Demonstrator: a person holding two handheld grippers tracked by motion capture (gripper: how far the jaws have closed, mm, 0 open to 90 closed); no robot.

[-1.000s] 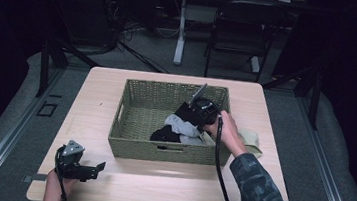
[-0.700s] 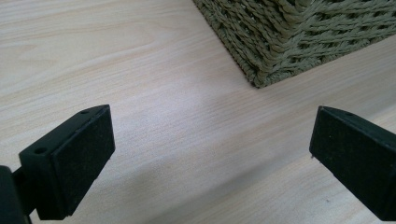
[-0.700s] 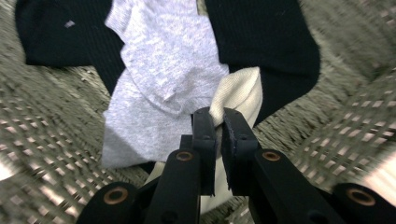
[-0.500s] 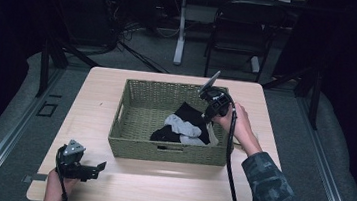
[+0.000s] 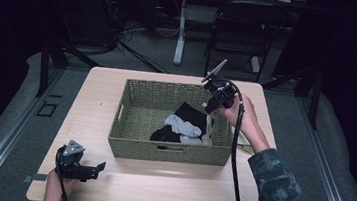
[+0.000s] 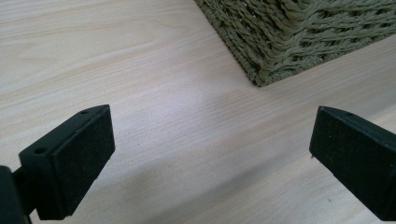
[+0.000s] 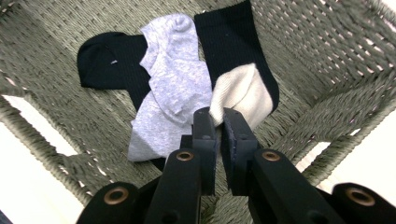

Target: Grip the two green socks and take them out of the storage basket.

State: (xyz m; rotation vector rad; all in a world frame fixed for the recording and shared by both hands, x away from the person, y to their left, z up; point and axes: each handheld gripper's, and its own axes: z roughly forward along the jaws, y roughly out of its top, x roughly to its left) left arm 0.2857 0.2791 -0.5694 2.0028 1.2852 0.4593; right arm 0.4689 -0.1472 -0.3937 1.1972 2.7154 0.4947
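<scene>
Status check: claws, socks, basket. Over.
Right claw shut on cream sock, above basket. Left claw open, over bare table. Grey sock and black sock lie inside. Nothing in the way.

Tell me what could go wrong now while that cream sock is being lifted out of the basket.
1. The right gripper pinches just one edge of the cream sock, so it might slip free and fall.
2. The cream sock hangs against the grey sock and black sock; either may snag and get dragged along.
3. It dangles near the basket wall and could catch on the weave.
</scene>
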